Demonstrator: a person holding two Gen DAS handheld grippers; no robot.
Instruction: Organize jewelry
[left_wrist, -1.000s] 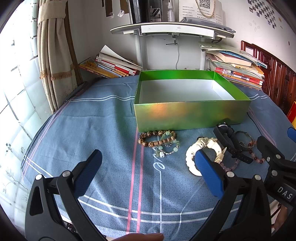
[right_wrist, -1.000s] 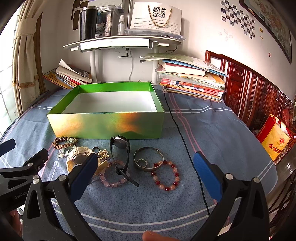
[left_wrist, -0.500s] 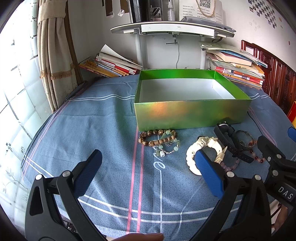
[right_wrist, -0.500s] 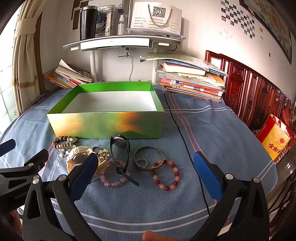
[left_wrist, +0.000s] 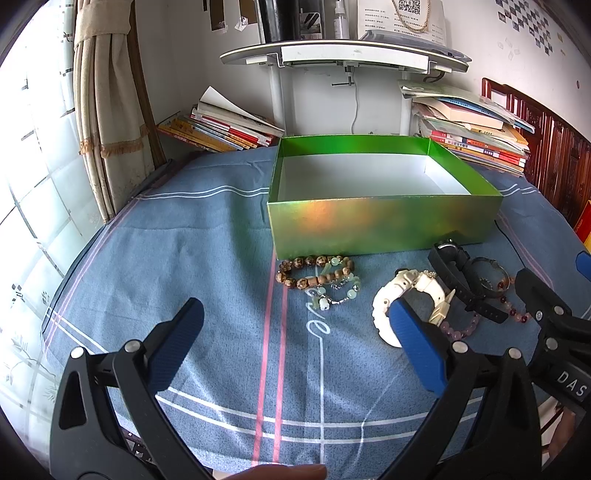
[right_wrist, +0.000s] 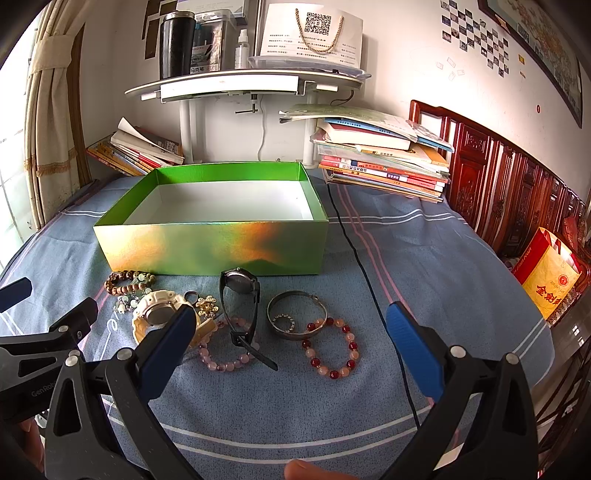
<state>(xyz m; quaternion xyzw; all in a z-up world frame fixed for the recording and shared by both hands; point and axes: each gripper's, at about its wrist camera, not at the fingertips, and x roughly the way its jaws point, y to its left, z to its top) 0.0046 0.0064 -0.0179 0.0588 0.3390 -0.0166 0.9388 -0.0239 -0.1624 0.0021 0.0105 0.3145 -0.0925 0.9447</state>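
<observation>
An open green box (left_wrist: 384, 225) (right_wrist: 210, 247) with a white inside stands on the blue cloth. In front of it lie a brown bead bracelet (left_wrist: 314, 271) (right_wrist: 127, 282), a white watch (left_wrist: 410, 291) (right_wrist: 157, 312), a black watch (right_wrist: 240, 295) (left_wrist: 456, 269), a pink bead bracelet (right_wrist: 225, 356), a silver bangle (right_wrist: 297, 319) and a red bead bracelet (right_wrist: 330, 350). My left gripper (left_wrist: 295, 343) is open and empty, near the front edge. My right gripper (right_wrist: 288, 350) is open and empty, just short of the jewelry.
Stacks of books (right_wrist: 384, 162) (left_wrist: 225, 129) lie behind the box beside a white shelf stand (right_wrist: 243, 85). A black cable (right_wrist: 373, 295) runs across the cloth on the right. A carved wooden headboard (right_wrist: 509, 199) and a red and yellow bag (right_wrist: 550, 280) are at far right.
</observation>
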